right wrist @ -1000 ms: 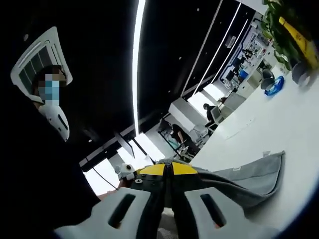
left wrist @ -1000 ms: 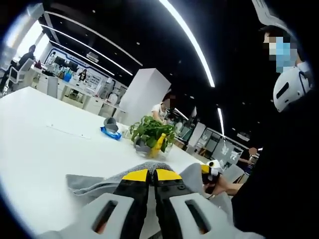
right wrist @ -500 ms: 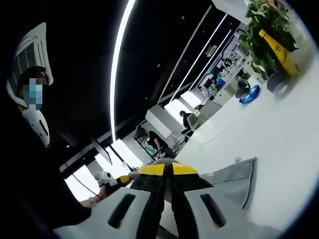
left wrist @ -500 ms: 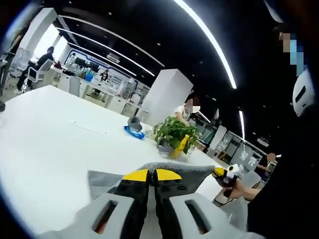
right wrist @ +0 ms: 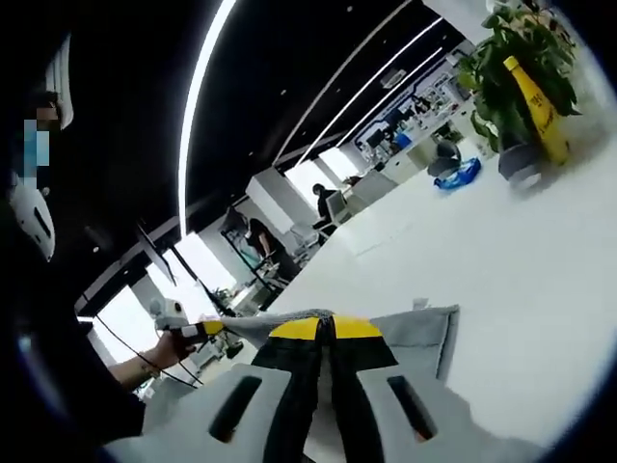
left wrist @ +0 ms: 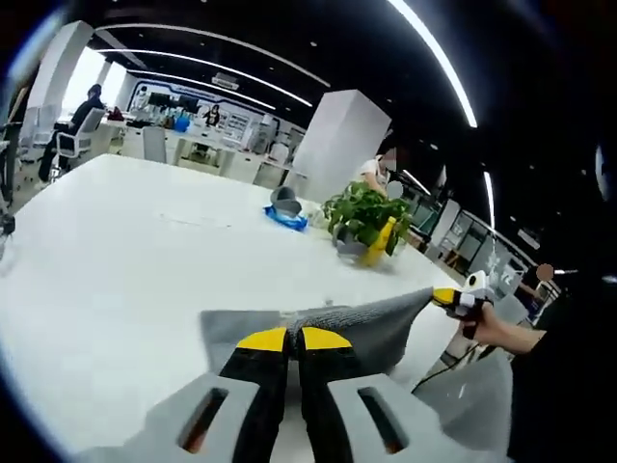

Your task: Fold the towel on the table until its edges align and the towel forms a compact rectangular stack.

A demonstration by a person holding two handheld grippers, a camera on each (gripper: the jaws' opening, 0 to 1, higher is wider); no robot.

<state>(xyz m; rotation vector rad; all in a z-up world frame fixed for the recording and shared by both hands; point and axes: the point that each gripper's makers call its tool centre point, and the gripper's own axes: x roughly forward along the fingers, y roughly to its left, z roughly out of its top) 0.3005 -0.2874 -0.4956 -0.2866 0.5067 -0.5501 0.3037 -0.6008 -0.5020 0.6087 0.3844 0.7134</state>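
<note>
In the left gripper view, the left gripper (left wrist: 294, 340), its yellow-tipped black jaws pressed together, is clenched on one edge of a grey terry-cloth towel (left wrist: 371, 323). The towel stretches toward three o'clock, where the right gripper (left wrist: 451, 299) pinches its far corner. Its near part hangs just above the white table (left wrist: 116, 270).

In the right gripper view, the right gripper (right wrist: 325, 328) is likewise clamped on the towel (right wrist: 424, 338), which spreads toward three o'clock, while the left gripper (right wrist: 202, 329) sits at nine o'clock.

A green potted plant (left wrist: 362, 212) with a yellow bottle (left wrist: 384, 239), a grey bowl (left wrist: 283, 201) and a blue object (left wrist: 289, 218) stand well apart at one o'clock.

The step appears to be carrying a held edge over for a fold. Next, both grippers likely lower it evenly onto the opposite edge, keeping corners aligned.
</note>
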